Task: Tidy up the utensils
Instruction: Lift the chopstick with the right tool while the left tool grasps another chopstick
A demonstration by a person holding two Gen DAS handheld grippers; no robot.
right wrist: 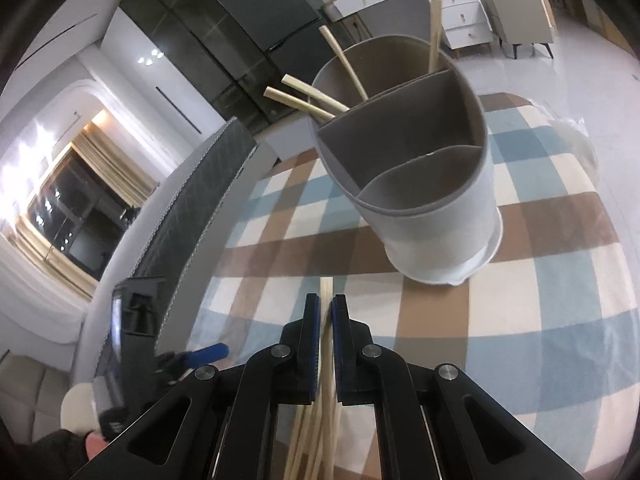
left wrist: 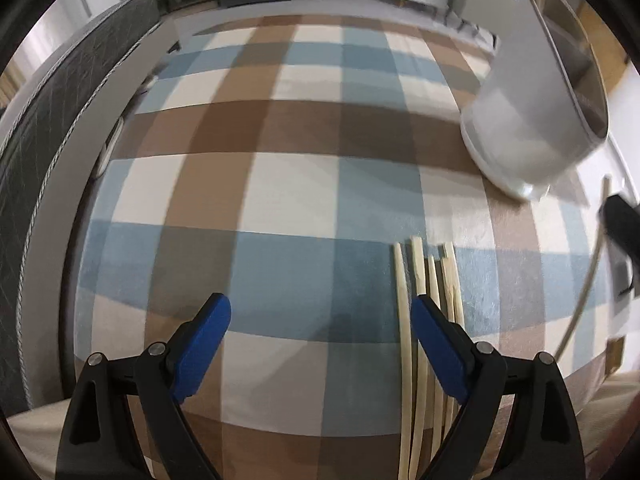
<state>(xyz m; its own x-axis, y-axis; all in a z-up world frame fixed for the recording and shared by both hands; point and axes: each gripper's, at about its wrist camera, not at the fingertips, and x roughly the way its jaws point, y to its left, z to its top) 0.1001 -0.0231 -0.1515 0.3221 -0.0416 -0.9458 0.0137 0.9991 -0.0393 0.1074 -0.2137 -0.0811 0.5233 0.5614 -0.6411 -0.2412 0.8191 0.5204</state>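
Observation:
My right gripper (right wrist: 325, 308) is shut on one pale wooden chopstick (right wrist: 326, 286), raised above the table and pointing toward the white utensil holder (right wrist: 440, 240). The holder has three compartments; several chopsticks (right wrist: 340, 64) stand in the far one and the two near ones look empty. More loose chopsticks (left wrist: 424, 276) lie side by side on the plaid cloth. My left gripper (left wrist: 322, 316) hangs open over the cloth, its right pad above those chopsticks and nothing between the fingers. In the left wrist view the holder (left wrist: 520, 128) stands at the upper right.
A blue, brown and cream plaid cloth (left wrist: 280, 184) covers the table. A dark quilted panel (left wrist: 52, 128) runs along the table's left side. Clear plastic wrap (right wrist: 576, 136) lies behind the holder. White drawers (right wrist: 464, 20) and dark cabinets stand across the room.

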